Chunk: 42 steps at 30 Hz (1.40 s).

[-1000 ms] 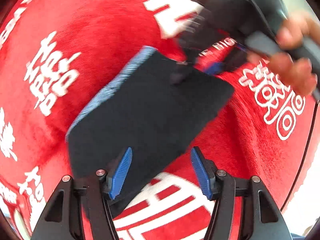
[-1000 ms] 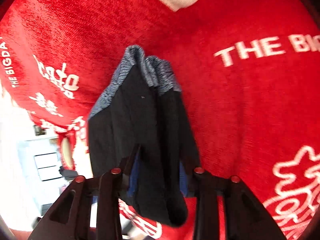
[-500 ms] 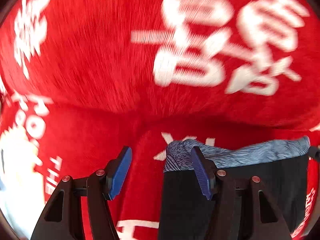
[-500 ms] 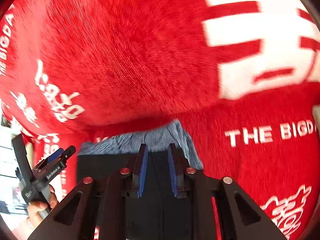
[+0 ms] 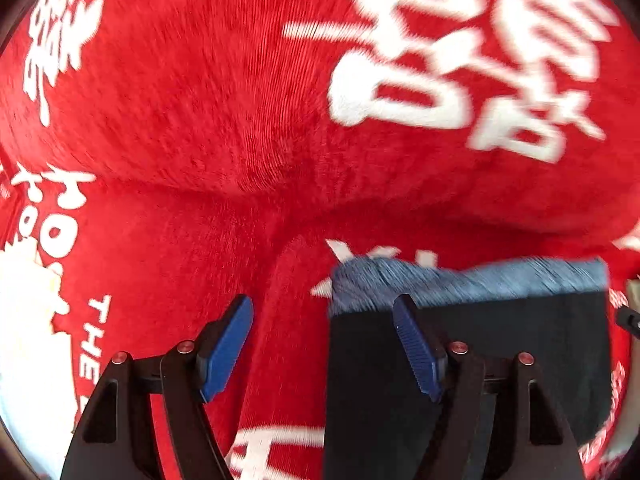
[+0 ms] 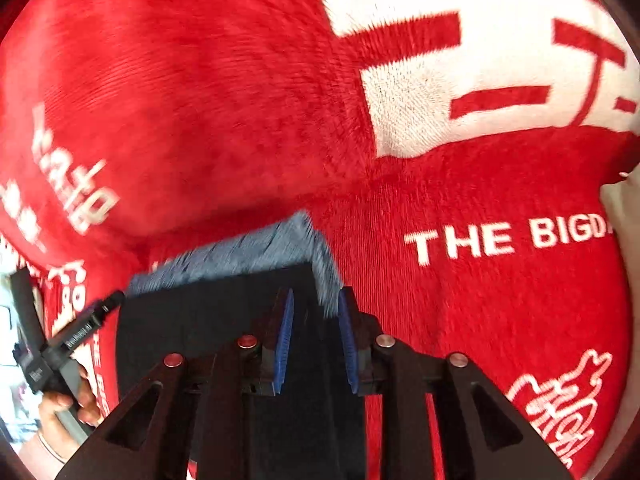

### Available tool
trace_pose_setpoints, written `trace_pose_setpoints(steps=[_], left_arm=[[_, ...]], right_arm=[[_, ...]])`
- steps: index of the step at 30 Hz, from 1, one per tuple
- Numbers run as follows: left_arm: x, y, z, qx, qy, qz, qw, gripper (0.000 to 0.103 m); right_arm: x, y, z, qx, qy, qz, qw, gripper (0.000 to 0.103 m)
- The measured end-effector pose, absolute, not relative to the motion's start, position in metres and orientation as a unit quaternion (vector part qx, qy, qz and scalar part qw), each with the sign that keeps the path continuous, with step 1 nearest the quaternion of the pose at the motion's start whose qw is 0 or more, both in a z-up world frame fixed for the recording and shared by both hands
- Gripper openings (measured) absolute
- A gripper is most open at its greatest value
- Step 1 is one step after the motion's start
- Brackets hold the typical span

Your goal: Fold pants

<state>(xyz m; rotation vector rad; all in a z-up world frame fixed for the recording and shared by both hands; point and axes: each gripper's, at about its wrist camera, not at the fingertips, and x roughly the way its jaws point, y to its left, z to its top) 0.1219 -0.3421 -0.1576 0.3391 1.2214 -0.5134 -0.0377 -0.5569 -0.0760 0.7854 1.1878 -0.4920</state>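
Note:
The folded dark pants point(image 5: 500, 360) with a blue-grey waistband point(image 5: 480, 280) lie flat on the red blanket point(image 5: 200, 120). My left gripper point(image 5: 322, 348) points down over their left edge. Its jaws are opening, and the edge lies below the gap, untouched by the blue pads point(image 5: 228, 344). In the right wrist view the pants point(image 6: 200, 320) fill the lower middle. My right gripper point(image 6: 315, 340) hangs over their right edge near the waistband point(image 6: 248, 248). Its jaws stand narrowly apart and are opening; dark cloth shows through the gap, not pinched. The left gripper point(image 6: 68, 344) and a hand point(image 6: 68, 404) show at the left.
The red blanket point(image 6: 200, 80) bears large white lettering point(image 6: 460, 60) and rises in a soft ridge point(image 5: 280, 184) behind the pants. A pale object point(image 6: 624, 208) sits at the right edge. Bright room floor point(image 5: 24, 320) shows past the blanket's left side.
The pants hung from my right gripper a second ago; now they lie flat. My left gripper swung to their left edge and opened wider. The right jaws narrowed.

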Motion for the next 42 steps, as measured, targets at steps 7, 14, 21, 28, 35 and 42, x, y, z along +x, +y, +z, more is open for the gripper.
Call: trace_pose_setpoints(steps=[7,14,21,28,35,42], left_arm=[[0.052,-0.323,-0.145,0.182,0.573,-0.294,0.743,0.074],[0.049,-0.296,-0.190,0.134,0.623,-0.257,0.726,0.097],[0.044,-0.288,-0.198,0.123,0.622,-0.258,0.729,0.102],[0.047,-0.293,-0.196,0.122,0.628,-0.253,0.725,0.102],[0.046,-0.293,-0.192,0.128,0.629,-0.252,0.724,0.102],[0.041,-0.296,-0.186,0.136,0.625,-0.252,0.726,0.102]], right_arm=[[-0.075,-0.504,-0.057,0.373,0.548,-0.192,0.724,0.026],[-0.084,-0.480,-0.090,0.369,0.577,-0.203,0.700,0.027],[-0.085,-0.473,-0.105,0.363,0.570,-0.213,0.705,0.033],[-0.083,-0.471,-0.106,0.368,0.572,-0.216,0.701,0.036],[-0.084,-0.475,-0.104,0.373,0.578,-0.242,0.684,0.057],[-0.083,-0.474,-0.105,0.357,0.586,-0.242,0.686,0.063]])
